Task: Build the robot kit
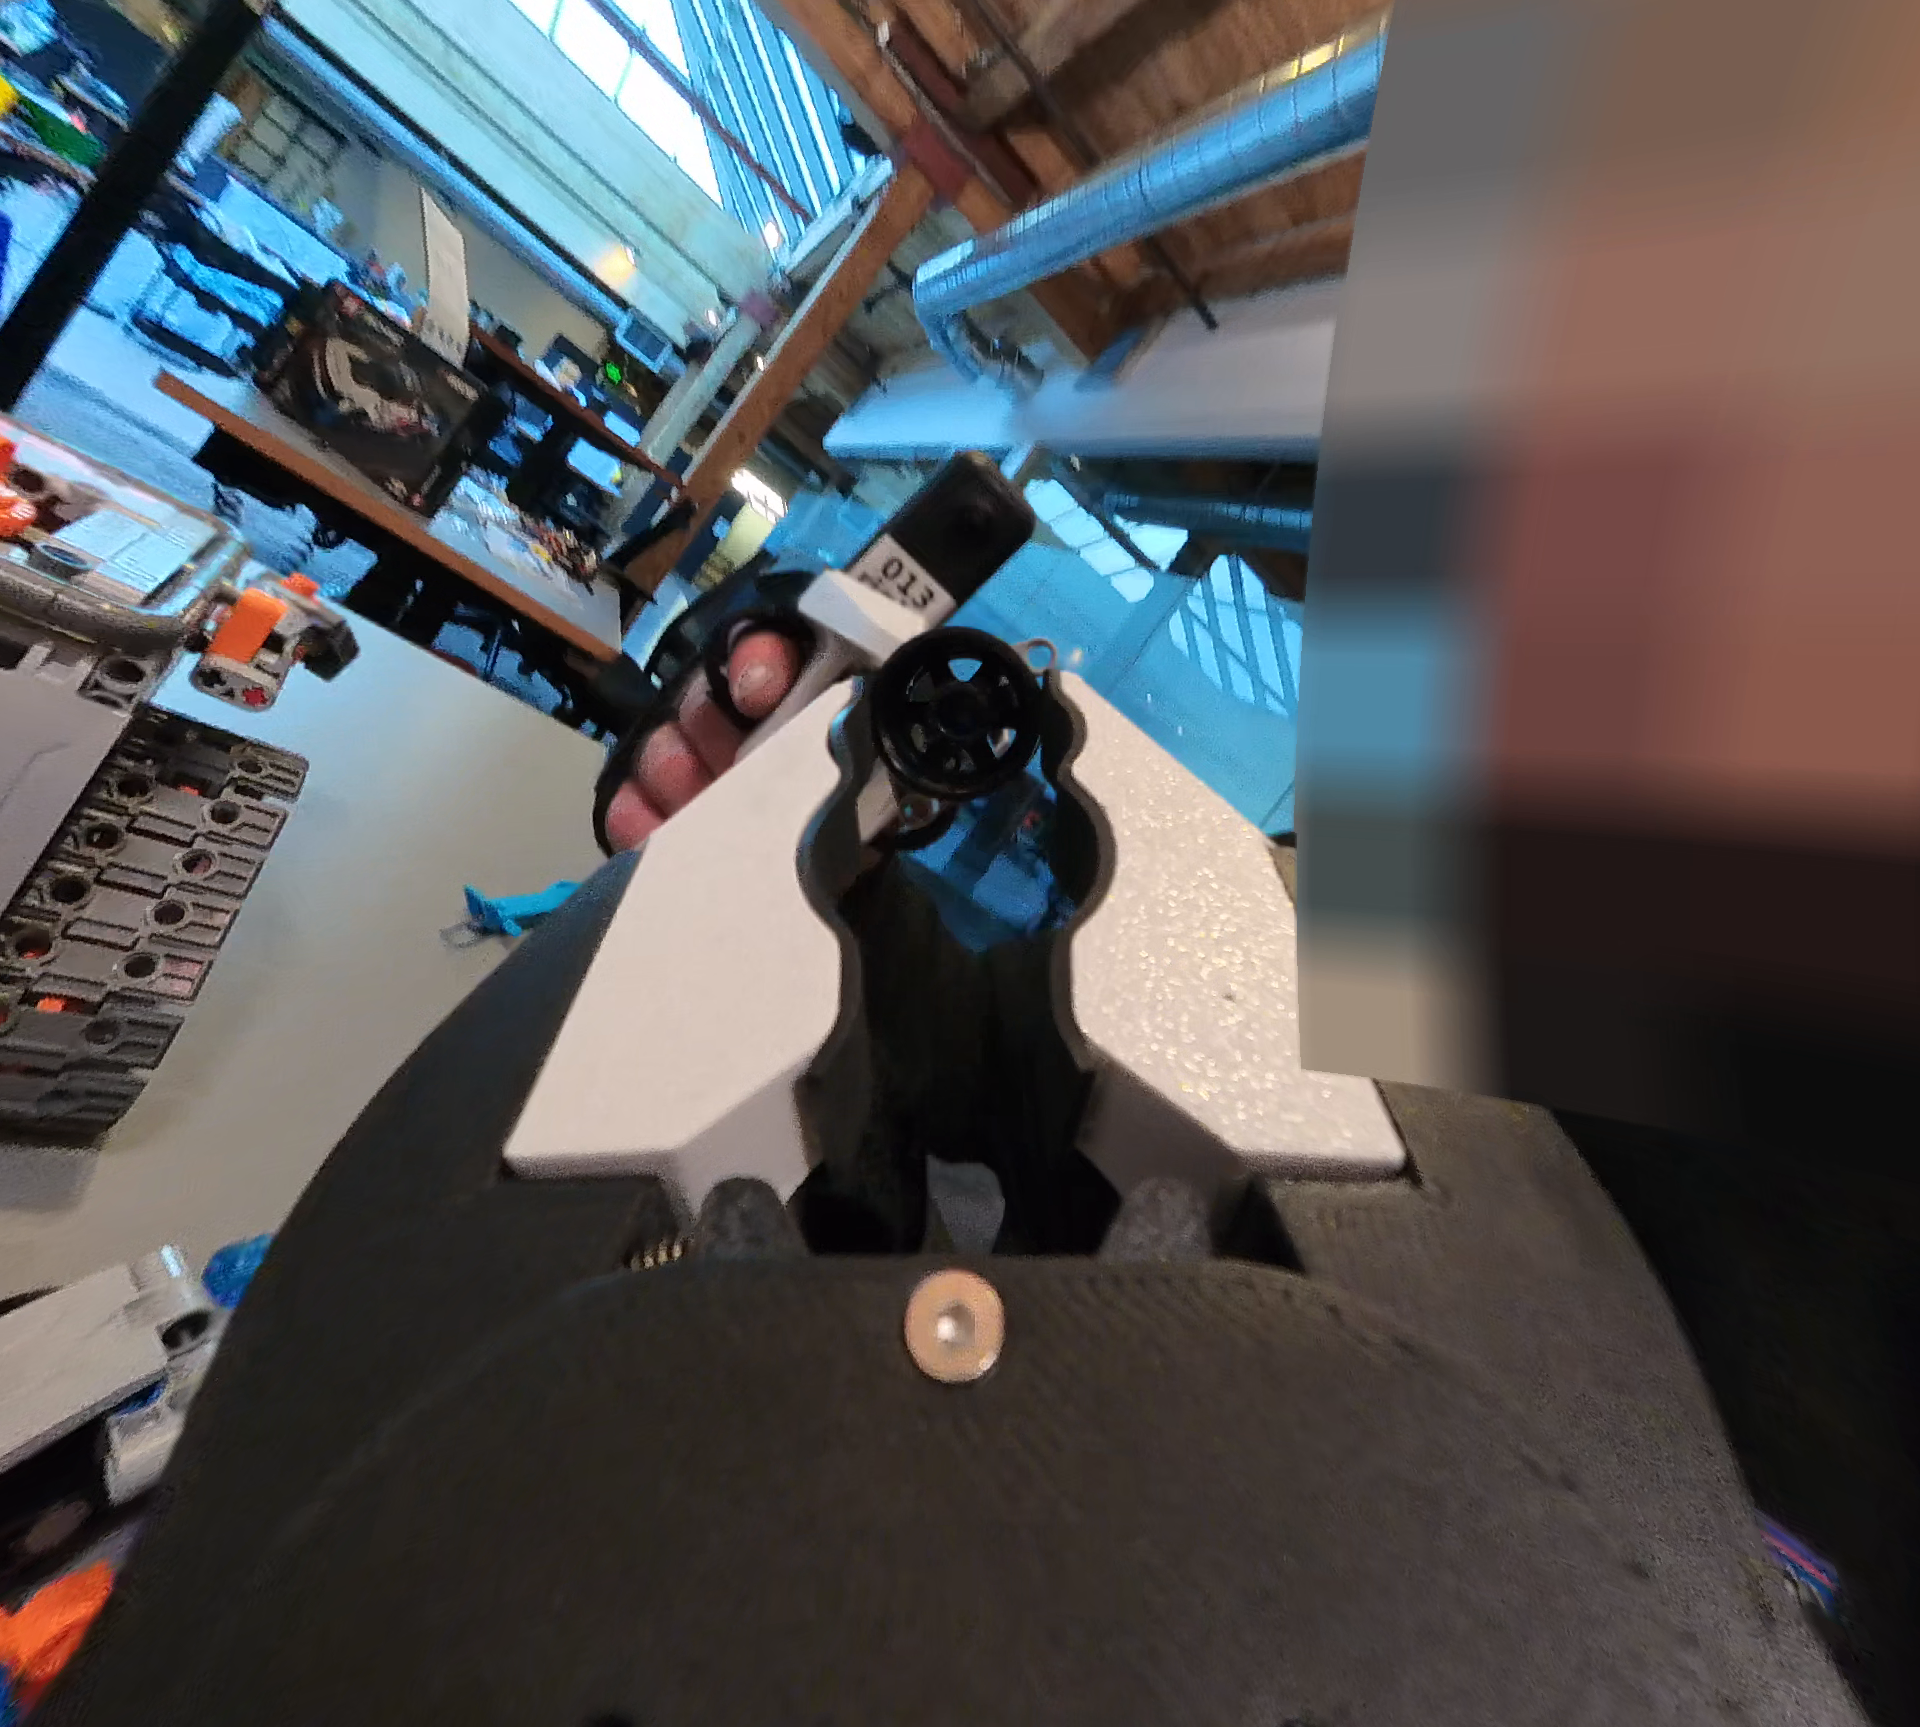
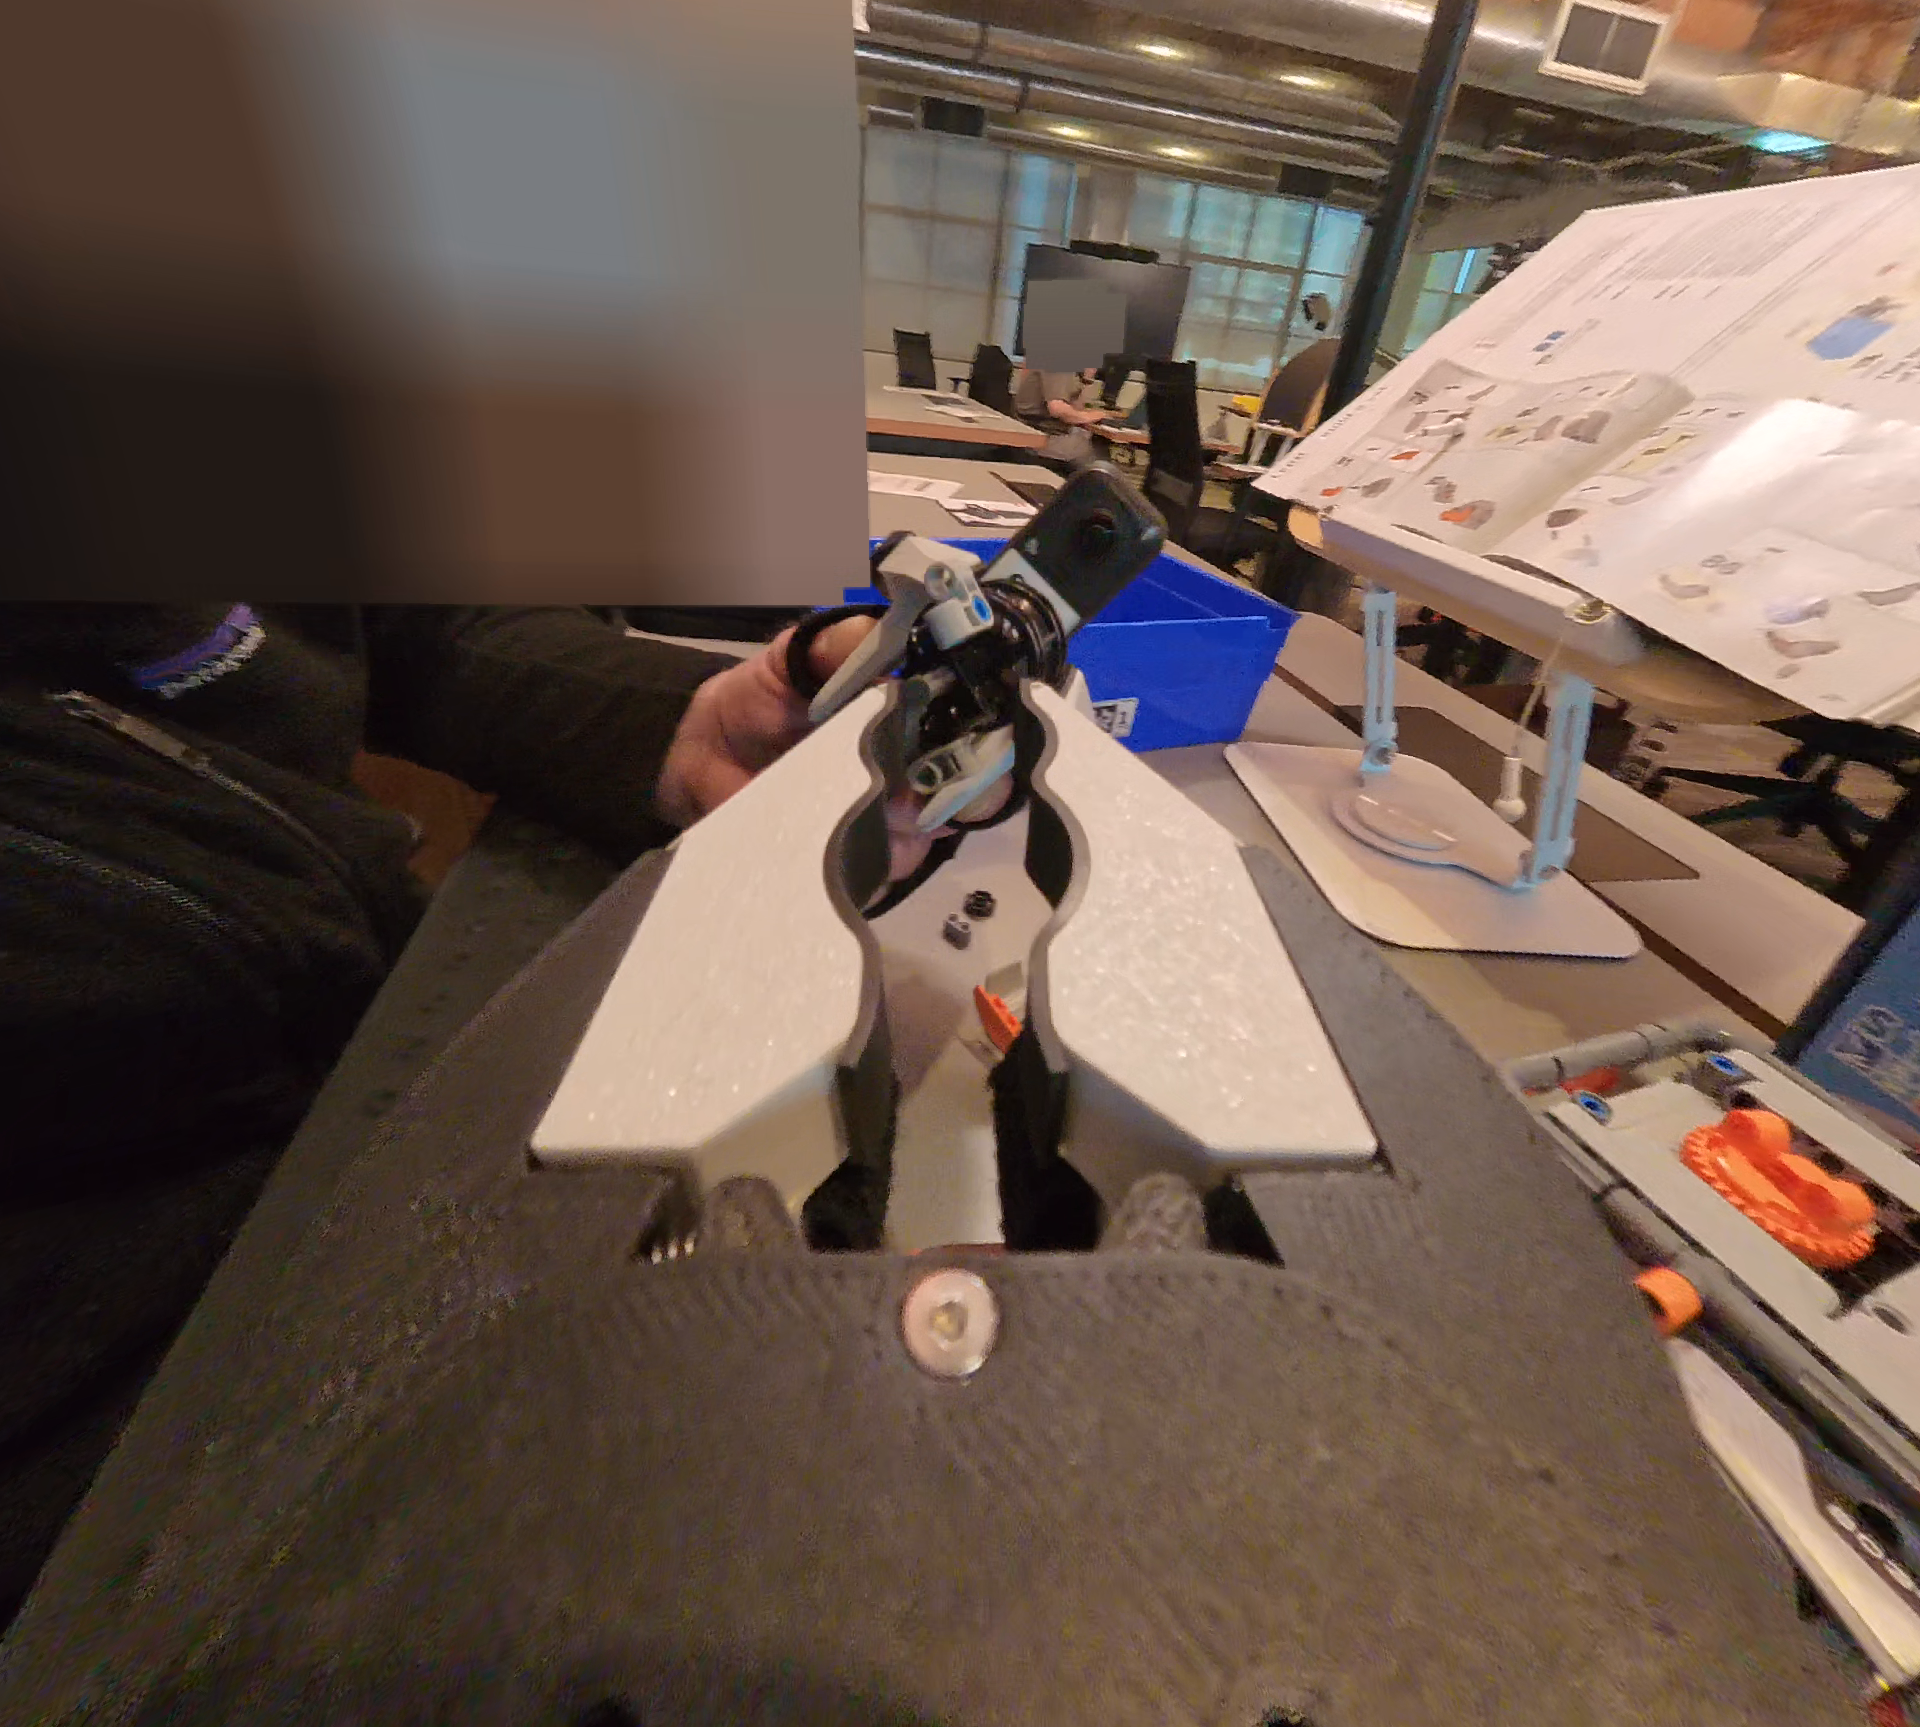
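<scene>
Pinching a small black wheel [image 1: 956,727] at its rim, the left gripper [image 1: 951,732] holds it raised above the white table [image 1: 416,846]. It looks light, stiff and smooth; the rim seems the safest hold. Facing it, the right gripper [image 2: 951,721] is closed on a grey and black brick assembly [image 2: 951,690], probably fragile at its joints. An instruction booklet [image 2: 1621,430] sits on a stand at the table's far edge, in an open workshop.

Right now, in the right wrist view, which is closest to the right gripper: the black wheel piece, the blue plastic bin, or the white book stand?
1. Black wheel piece, at the right gripper's fingertips.
2. Blue plastic bin, just behind.
3. White book stand, off right.
</scene>
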Demonstrator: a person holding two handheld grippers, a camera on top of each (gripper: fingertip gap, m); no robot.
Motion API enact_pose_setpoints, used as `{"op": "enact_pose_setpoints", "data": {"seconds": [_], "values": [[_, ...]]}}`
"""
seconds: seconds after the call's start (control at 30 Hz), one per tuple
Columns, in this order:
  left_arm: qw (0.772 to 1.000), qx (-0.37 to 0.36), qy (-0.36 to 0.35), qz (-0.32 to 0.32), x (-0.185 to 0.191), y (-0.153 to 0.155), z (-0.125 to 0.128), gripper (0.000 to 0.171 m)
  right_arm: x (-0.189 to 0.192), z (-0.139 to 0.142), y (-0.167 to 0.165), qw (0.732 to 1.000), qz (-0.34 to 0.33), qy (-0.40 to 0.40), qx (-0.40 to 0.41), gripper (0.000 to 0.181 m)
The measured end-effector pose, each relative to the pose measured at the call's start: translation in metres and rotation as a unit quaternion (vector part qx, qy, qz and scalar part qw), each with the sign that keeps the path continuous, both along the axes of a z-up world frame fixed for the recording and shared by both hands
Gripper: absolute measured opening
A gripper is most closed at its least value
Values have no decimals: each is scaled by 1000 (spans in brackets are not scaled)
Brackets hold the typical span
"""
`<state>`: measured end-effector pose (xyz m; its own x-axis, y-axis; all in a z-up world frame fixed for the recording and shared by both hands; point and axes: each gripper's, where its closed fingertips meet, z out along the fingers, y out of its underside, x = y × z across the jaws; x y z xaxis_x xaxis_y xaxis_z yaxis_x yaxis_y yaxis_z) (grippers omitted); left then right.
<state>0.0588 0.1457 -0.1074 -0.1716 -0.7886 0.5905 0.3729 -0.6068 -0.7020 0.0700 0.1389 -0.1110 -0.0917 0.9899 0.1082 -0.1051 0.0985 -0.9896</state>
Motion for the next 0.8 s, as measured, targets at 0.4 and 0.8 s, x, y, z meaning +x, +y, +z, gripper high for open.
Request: {"op": "enact_pose_setpoints", "data": {"seconds": [0.4, 0.8], "values": [[992, 62, 109, -1, 0, -8, -14, 30, -2, -20, -15, 997, 45, -63, 23, 5], [794, 230, 562, 22, -10, -24, -123, 30, -3, -71, -7, 976, 27, -214, 36, 8]]}}
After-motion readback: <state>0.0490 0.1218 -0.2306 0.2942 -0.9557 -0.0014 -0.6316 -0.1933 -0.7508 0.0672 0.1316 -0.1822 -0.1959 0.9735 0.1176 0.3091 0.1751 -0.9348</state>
